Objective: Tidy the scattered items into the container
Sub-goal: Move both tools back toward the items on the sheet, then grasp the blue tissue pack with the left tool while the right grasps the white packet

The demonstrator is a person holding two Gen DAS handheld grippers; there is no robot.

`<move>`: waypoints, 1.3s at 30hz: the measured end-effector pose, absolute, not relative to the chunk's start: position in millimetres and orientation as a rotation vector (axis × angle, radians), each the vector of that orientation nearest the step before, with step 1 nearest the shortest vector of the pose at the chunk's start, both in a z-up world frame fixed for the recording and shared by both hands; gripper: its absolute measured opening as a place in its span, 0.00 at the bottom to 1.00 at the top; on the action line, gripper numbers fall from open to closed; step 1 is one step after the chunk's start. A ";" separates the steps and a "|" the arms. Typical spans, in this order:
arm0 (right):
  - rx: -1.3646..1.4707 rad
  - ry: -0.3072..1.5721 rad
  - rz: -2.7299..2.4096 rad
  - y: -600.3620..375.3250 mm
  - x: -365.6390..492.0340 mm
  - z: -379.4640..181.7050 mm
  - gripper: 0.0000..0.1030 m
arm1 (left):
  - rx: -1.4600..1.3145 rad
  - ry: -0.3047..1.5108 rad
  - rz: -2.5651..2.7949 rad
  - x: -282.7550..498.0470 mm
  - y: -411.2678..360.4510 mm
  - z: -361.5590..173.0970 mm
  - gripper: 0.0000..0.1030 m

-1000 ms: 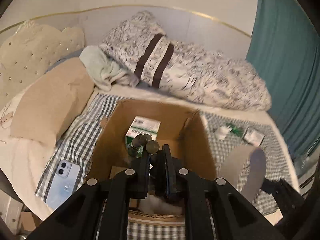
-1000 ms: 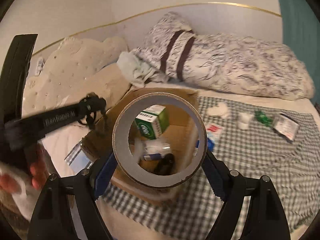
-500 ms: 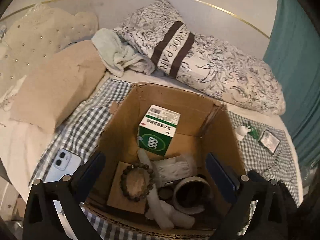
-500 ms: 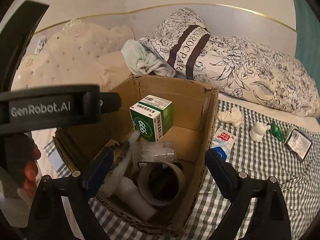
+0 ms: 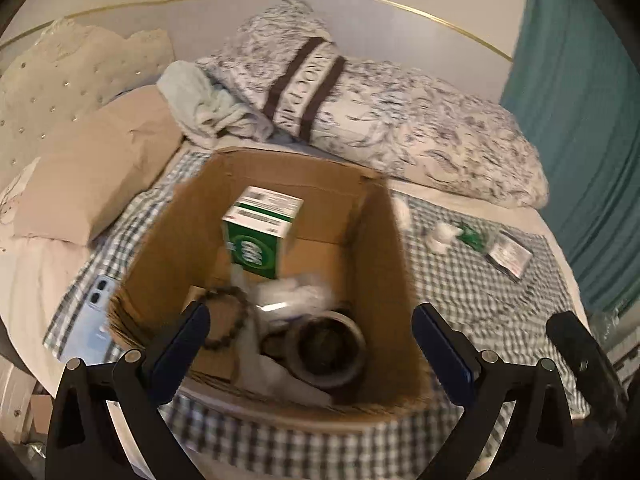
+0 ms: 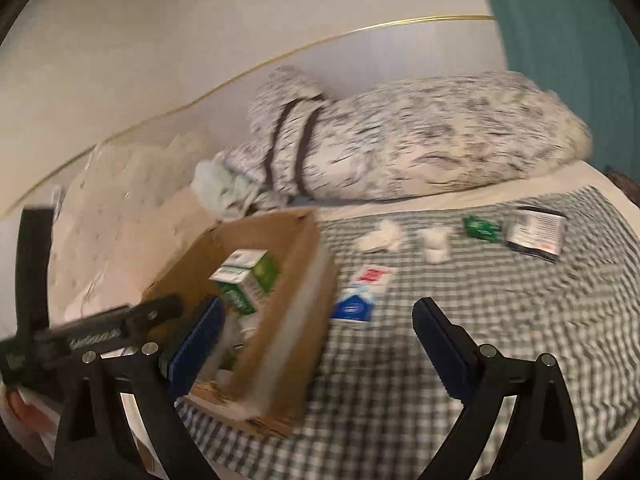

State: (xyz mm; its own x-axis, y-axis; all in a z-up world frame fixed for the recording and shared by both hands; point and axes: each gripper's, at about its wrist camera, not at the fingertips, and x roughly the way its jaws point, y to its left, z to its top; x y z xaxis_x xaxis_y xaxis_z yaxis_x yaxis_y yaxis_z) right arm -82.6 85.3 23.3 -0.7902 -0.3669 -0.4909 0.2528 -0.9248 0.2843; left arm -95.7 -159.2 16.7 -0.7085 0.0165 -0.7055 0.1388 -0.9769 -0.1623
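Both grippers empty over the bed, box half filled.

The left gripper (image 5: 310,336) hangs with jaws spread wide and bare above the open cardboard box (image 5: 372,248); between and below its fingers lie a tape roll (image 5: 328,346), a bead bracelet (image 5: 228,322) and, beyond them, a green-and-white carton (image 5: 260,232). The right gripper (image 6: 316,336) has jaws opening, nothing in them; the box's near wall sits between its fingers, and ahead on the checked cloth (image 6: 500,320) lie a blue-and-white sachet (image 6: 362,294), a crumpled tissue (image 6: 380,236), a white figurine (image 6: 434,244), a green packet (image 6: 482,228) and a dark pouch (image 6: 536,232).
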 end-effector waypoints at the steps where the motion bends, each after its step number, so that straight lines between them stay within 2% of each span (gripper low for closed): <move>1: 0.797 -0.301 -2.709 97.3 -80.6 23.4 0.94 | 1.169 0.300 -2.843 -93.0 -148.5 18.7 1.00; 6: 0.861 -0.332 -2.841 154.5 -73.3 8.2 0.95 | 1.162 0.239 -2.905 -87.1 -96.9 23.2 1.00; 10: 0.921 -0.393 -2.880 191.0 -73.7 -7.6 0.95 | 1.196 0.263 -2.962 -96.0 -55.7 15.8 1.00; 16: 0.955 -0.382 -2.926 229.6 -77.7 -24.4 0.95 | 1.222 0.231 -2.946 -130.5 -3.4 -25.3 1.00; 21: 0.999 -0.352 -2.944 252.9 -83.5 -44.1 0.95 | 1.043 -0.185 -2.847 -151.6 51.5 -61.4 1.00; 24: 1.045 -0.358 -2.930 261.3 -88.3 -60.1 0.95 | 1.047 -0.277 -2.886 -159.6 75.0 -77.6 1.00; 30: 1.135 -0.345 -2.917 270.1 -100.2 -89.6 0.95 | 1.012 -0.383 -2.827 -194.0 75.4 -116.3 1.00; 35: 1.218 -0.278 -2.902 265.4 -110.8 -111.6 0.95 | 1.060 -0.181 -2.767 -228.6 30.8 -130.4 1.00; 39: 1.254 -0.255 -2.900 260.7 -118.6 -119.7 0.95 | 1.010 -0.330 -2.774 -230.2 30.3 -135.1 1.00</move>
State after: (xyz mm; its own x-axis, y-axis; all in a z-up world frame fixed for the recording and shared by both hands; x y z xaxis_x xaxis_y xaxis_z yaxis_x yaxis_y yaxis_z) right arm -118.6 260.7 -119.7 -0.6865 -0.0381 -0.7261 -0.0892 -0.9867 0.1362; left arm -230.2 30.2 -135.1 -0.7558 -0.2337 -0.6117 0.0838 -0.9610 0.2636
